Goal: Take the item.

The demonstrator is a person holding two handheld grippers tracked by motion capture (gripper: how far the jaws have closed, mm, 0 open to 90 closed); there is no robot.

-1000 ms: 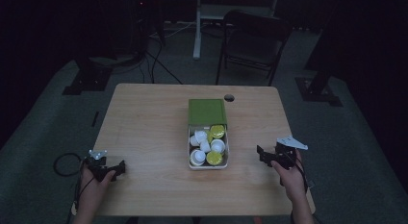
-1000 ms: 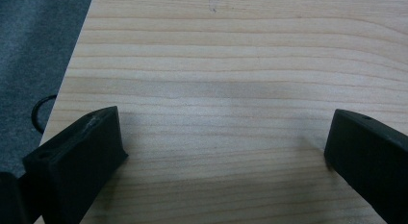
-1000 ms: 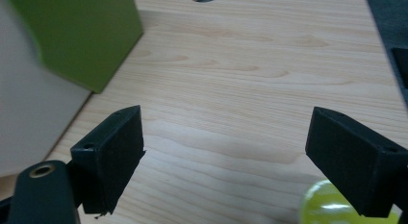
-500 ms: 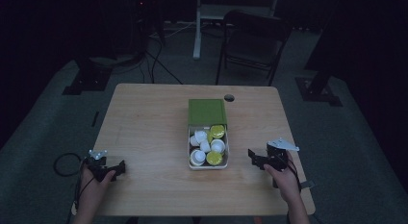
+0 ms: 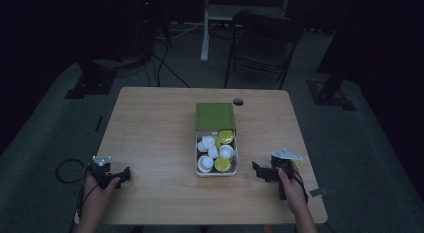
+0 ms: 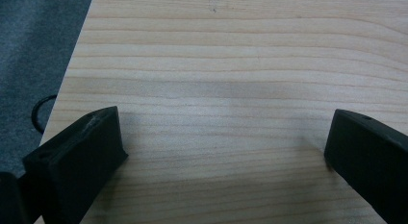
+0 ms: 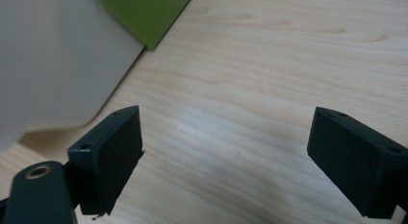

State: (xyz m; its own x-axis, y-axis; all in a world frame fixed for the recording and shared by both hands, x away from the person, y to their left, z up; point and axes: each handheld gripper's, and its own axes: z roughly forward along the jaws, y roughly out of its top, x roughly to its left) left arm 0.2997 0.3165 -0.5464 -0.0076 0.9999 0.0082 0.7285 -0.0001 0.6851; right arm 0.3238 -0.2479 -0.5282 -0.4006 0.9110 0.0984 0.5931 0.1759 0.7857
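A white box (image 5: 199,168) with a green lid (image 5: 215,116) slid back sits at the middle of the wooden table (image 5: 150,128). Several white and yellow cups (image 5: 215,152) lie inside it. My right gripper (image 5: 258,170) rests on the table just right of the box, jaws wide apart over bare wood. In the right gripper view the box's white wall (image 7: 53,60) and green lid (image 7: 144,12) are at the upper left. My left gripper (image 5: 123,174) lies near the table's front left edge, open, with bare wood between its jaws (image 6: 226,147).
A round cable hole (image 5: 238,101) is in the table behind the box. A folding chair (image 5: 260,43) and stand legs stand on the dark floor beyond the table. A black cable loop (image 5: 67,170) lies on the floor at the left.
My right gripper has moved left across the table toward the box. The left gripper has stayed put.
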